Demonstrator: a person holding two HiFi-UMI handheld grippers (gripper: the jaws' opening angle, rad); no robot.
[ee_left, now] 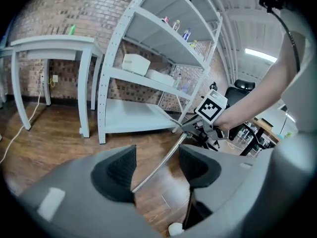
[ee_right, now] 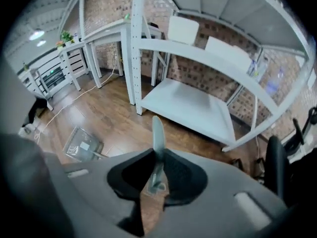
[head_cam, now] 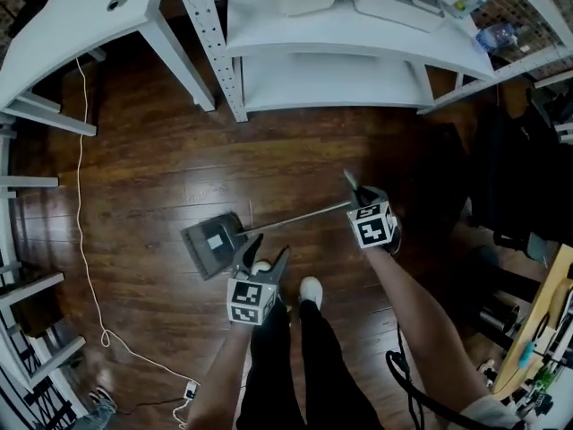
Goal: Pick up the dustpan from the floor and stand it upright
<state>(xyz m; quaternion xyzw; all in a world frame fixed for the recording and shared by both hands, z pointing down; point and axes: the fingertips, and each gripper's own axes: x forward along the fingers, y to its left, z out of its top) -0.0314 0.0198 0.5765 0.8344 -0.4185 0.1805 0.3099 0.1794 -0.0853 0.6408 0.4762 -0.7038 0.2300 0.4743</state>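
The dustpan has a grey pan point(head_cam: 210, 247) low over the wood floor and a long metal handle point(head_cam: 295, 219) slanting up to the right. My right gripper point(head_cam: 360, 195) is shut on the handle's flat grey end grip point(ee_right: 157, 133), which sticks out past the jaws. The pan point(ee_right: 81, 145) shows far below in the right gripper view. My left gripper point(head_cam: 266, 256) hangs just right of the pan, open. In the left gripper view the handle rod point(ee_left: 173, 150) runs through the gap of the left gripper point(ee_left: 157, 171) without touching either pad.
A white shelf unit point(head_cam: 358, 70) stands ahead and a white table point(head_cam: 81, 16) at the far left. A white cable point(head_cam: 82, 240) trails over the floor on the left. Dark chairs point(head_cam: 519, 177) crowd the right. The person's shoe point(head_cam: 311, 291) is by the left gripper.
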